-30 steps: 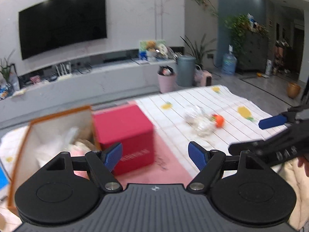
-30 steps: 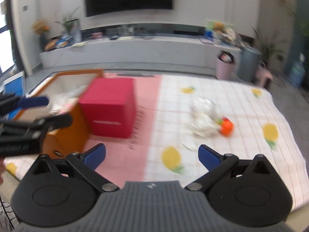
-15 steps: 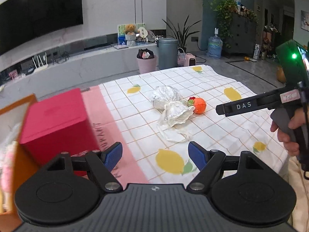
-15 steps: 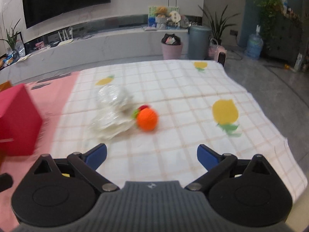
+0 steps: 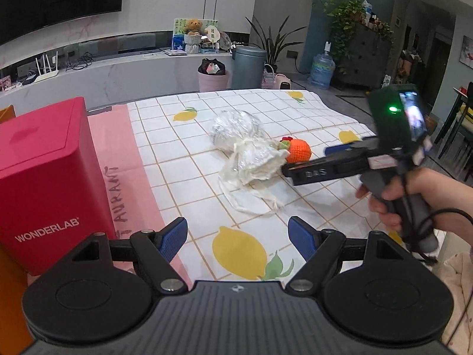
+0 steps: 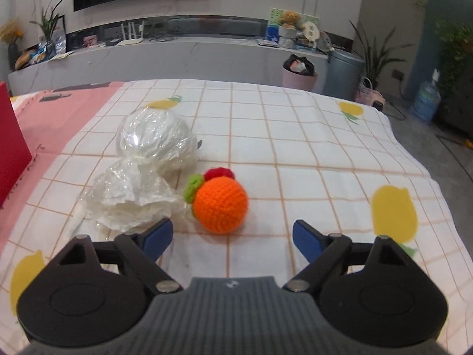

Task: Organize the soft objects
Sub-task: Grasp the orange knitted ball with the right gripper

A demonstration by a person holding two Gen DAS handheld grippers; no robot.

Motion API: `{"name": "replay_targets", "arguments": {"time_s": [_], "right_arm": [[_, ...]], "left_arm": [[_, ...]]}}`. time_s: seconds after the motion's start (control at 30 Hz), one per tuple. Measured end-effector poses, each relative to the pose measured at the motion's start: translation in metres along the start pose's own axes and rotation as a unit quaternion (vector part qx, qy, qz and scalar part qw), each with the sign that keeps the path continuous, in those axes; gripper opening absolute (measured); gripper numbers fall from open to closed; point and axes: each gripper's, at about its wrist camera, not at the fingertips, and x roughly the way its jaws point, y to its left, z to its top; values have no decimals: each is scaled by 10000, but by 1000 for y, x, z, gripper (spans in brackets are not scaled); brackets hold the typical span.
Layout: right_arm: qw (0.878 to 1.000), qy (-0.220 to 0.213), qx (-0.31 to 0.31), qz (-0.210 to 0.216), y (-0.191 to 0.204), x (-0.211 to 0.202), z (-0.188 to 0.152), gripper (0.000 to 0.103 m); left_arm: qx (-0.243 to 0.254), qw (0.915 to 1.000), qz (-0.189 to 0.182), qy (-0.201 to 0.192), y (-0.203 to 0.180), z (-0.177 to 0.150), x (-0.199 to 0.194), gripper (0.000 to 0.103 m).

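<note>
Crocheted orange (image 6: 221, 204): lies on the tablecloth (image 6: 310, 148) just ahead of the right gripper (image 6: 232, 238), a little left of the centre of its gap, touching the wrapped bundle (image 6: 139, 177) on its left.
Right gripper state: released; jaws stand wide and have just been closing a little, with nothing between the pads; the orange sits beyond the tips.
Left gripper (image 5: 238, 235): released, nothing between the jaws; hovers over a lemon print near the table's front edge, well short of the soft things.
Person's hand (image 5: 414, 195): seen from the left wrist camera, wrapped round the right gripper's handle.
Handling, orange: judged light, soft and springy; yarn surface should give good grip; not fragile. Best taken across the round body, clear of the green and red tuft.
Pointing, orange: nearly round, so no strong long axis; tuft end faces up-left toward the bundle, away from the right gripper.
Handling, bundle: crinkled clear film over something pale; judged light, slippery and prone to crumple. The pinched waist between its two lobes looks the surest hold.
Long axis, bundle: runs from the near-left flared end to the far rounded lobe.
Red box (image 5: 44, 177): stands at the left of the table, well apart from the orange.
Risk: closing jaws may catch the film as well.
</note>
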Motion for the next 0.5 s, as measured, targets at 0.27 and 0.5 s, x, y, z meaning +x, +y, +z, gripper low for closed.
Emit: {"name": "replay_targets", "arguments": {"time_s": [0.27, 0.5], "right_arm": [[9993, -124, 188, 299, -3, 10, 1, 43], [9985, 194, 320, 401, 4, -14, -9, 42]], "left_arm": [[-163, 9999, 56, 10, 7, -8, -10, 91], [-362, 9993, 88, 3, 19, -16, -32, 91]]}}
